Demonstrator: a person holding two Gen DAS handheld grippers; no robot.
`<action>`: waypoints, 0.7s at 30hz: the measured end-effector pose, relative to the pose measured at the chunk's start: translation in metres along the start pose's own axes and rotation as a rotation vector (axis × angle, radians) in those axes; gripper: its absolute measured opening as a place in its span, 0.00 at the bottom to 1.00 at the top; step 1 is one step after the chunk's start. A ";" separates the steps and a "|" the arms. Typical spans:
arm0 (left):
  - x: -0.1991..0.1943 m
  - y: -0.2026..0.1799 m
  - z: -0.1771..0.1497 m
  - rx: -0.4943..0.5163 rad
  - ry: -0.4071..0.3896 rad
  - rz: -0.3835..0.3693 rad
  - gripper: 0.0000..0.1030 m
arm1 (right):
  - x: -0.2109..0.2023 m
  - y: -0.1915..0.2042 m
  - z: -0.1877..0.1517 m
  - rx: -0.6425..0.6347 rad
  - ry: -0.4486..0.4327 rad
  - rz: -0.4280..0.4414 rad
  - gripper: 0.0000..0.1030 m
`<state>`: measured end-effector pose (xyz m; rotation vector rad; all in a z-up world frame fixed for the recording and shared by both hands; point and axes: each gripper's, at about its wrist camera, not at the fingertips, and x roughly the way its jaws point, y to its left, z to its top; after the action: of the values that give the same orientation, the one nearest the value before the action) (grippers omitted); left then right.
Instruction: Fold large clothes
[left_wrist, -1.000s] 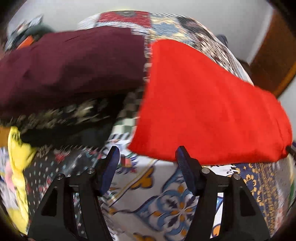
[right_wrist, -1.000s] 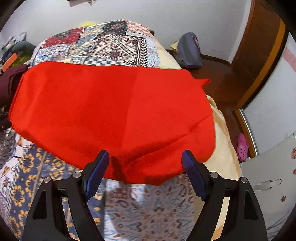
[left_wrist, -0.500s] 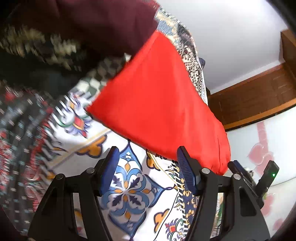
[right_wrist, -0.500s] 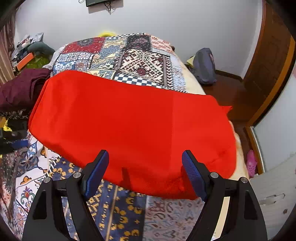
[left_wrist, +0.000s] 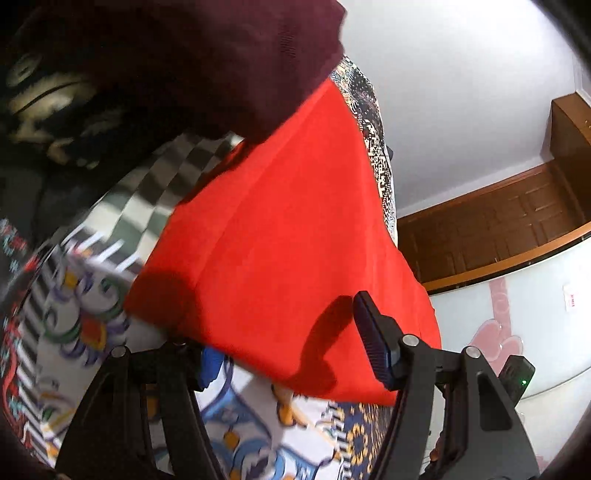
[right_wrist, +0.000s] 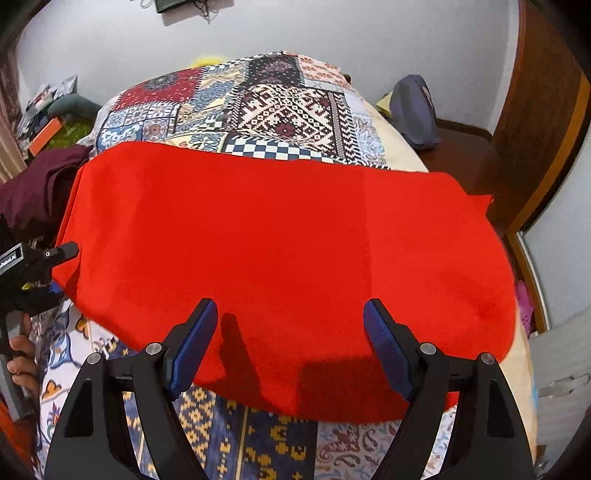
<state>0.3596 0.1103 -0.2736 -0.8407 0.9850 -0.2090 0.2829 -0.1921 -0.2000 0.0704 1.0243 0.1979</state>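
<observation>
A large red cloth (right_wrist: 280, 251) lies folded flat across a patterned bedspread (right_wrist: 280, 110). My right gripper (right_wrist: 291, 343) is open, its jaws straddling the cloth's near edge right of the middle. My left gripper (left_wrist: 288, 350) is open at the cloth's near left corner (left_wrist: 280, 243): one jaw sits over the cloth and the other is under its edge. The left gripper also shows at the left edge of the right wrist view (right_wrist: 40, 258).
A maroon garment (left_wrist: 207, 62) and a dark patterned pile (left_wrist: 55, 96) lie left of the red cloth. A grey bag (right_wrist: 413, 110) sits on the floor at the far right, by a wooden door (right_wrist: 543, 110). The bed's right edge (right_wrist: 524, 369) is near.
My left gripper has tilted and moved in onto the cloth's left corner. My right gripper has pulled back a little and now straddles the near edge. Both stay open.
</observation>
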 end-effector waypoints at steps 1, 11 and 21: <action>0.006 -0.006 0.004 0.014 0.001 0.010 0.62 | 0.004 0.000 0.001 0.009 0.007 0.001 0.76; 0.044 -0.038 0.022 0.049 -0.052 0.125 0.54 | 0.008 -0.003 0.003 0.024 0.020 -0.003 0.76; 0.000 -0.136 0.007 0.319 -0.201 0.194 0.12 | -0.012 -0.005 0.019 0.032 0.010 -0.029 0.76</action>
<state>0.3925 0.0222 -0.1753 -0.4614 0.8114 -0.1081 0.2936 -0.1989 -0.1805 0.0836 1.0383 0.1557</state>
